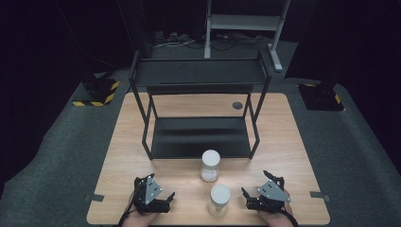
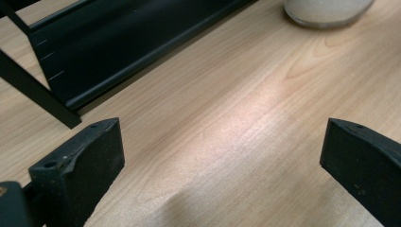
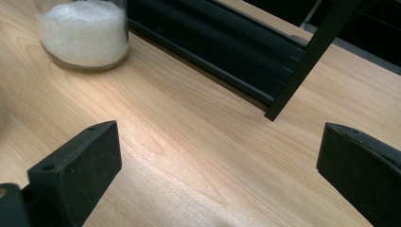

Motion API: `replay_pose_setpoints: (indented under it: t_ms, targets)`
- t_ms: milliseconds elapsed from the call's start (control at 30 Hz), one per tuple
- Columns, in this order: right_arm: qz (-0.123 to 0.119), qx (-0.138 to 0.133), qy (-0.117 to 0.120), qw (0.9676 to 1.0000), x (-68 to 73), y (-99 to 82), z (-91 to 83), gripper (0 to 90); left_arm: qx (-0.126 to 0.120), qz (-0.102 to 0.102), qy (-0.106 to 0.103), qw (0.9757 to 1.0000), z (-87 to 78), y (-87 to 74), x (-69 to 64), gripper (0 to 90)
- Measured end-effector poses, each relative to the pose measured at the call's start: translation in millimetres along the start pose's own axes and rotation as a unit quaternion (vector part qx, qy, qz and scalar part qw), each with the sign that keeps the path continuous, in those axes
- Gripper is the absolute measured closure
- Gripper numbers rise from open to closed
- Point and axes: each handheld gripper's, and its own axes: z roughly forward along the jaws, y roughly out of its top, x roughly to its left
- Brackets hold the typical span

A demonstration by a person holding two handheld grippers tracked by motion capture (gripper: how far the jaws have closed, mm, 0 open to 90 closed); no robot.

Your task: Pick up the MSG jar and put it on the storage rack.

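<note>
Both grippers, left (image 1: 161, 198) and right (image 1: 250, 198), gape empty; near white-lidded glass jar (image 1: 220, 198) between them could topple if clipped sideways.

Two clear jars, white lids, white granules inside, upright on table: near jar (image 1: 220, 199) between hands, far jar (image 1: 210, 165) before shelf.
</note>
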Motion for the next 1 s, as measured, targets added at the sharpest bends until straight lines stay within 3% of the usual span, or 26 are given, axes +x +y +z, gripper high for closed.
replay_pose_setpoints:
  t_ms: [233,400,1000]
  targets:
    - [0.010,0.002,0.004,0.9999,-2.8,0.6,0.5,0.0,0.004,0.006,-0.004,1.0000,0.6,1.5,0.6,1.0]
    - [0.015,0.004,0.008,0.9999,-5.5,1.2,1.1,0.0,0.000,-0.011,-0.010,0.9999,0.2,-0.3,5.8,1.0]
    - [0.015,0.006,0.005,0.9999,-3.9,2.0,1.0,0.0,-0.007,-0.024,-0.019,0.9995,-2.7,-4.3,10.3,1.0]
